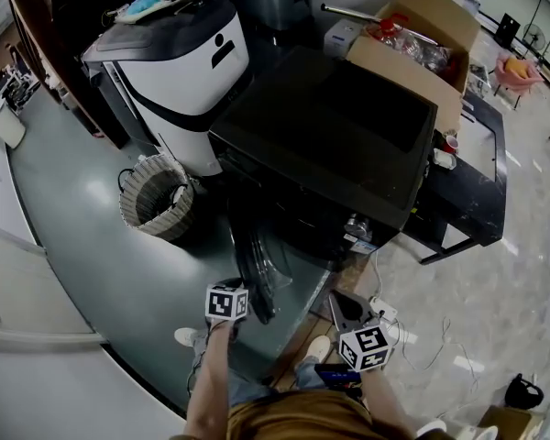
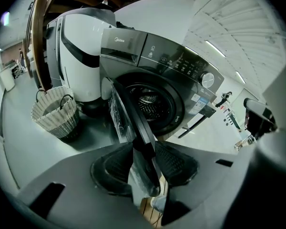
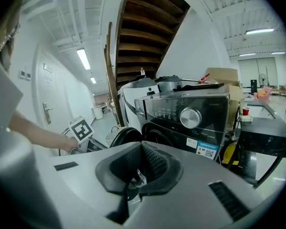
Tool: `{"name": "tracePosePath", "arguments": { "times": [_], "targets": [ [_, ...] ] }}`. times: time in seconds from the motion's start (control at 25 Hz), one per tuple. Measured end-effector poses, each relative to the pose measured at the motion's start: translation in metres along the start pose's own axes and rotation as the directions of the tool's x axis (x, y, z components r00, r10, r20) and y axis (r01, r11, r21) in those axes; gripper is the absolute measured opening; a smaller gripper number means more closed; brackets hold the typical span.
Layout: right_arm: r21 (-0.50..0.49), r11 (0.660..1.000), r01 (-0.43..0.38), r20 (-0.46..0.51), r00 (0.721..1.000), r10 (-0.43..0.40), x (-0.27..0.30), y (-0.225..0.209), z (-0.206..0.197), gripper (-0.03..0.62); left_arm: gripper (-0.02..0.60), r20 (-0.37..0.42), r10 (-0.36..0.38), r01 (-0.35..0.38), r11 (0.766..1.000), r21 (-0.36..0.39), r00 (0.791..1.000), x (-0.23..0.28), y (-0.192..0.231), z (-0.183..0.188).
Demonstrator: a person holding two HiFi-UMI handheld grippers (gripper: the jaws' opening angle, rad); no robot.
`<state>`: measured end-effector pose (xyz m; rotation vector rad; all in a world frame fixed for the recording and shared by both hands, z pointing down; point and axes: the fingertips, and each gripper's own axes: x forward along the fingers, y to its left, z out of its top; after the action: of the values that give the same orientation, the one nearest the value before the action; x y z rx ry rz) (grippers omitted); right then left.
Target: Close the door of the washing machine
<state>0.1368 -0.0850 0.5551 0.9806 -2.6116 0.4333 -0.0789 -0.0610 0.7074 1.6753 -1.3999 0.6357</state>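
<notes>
Straddling the door (image 2: 128, 116) edge, left gripper (image 2: 145, 163) jaws stand wide apart.

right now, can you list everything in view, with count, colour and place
washing machine: one, black, centre
door: one, dark, open at the machine's front
basket: one, pale woven, floor left of machine
appliance: one, white and black, beside the basket
cardboard box: one, brown, behind machine
table: one, black, right of machine
left gripper: one, grey, open, door's edge between jaws
right gripper: one, grey, shut, empty
</notes>
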Motion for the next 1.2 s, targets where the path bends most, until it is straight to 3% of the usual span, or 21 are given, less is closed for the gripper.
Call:
{"name": "tracePosePath", "arguments": {
  "times": [1.2],
  "targets": [
    [0.050, 0.992, 0.119, 0.024, 0.992, -0.120, -0.060, -0.079, -0.005, 0.011, 0.167, 0.024, -0.050, 0.050, 0.999, 0.016, 0.998, 0.047, -0.078, 0.045]
  ]
}}
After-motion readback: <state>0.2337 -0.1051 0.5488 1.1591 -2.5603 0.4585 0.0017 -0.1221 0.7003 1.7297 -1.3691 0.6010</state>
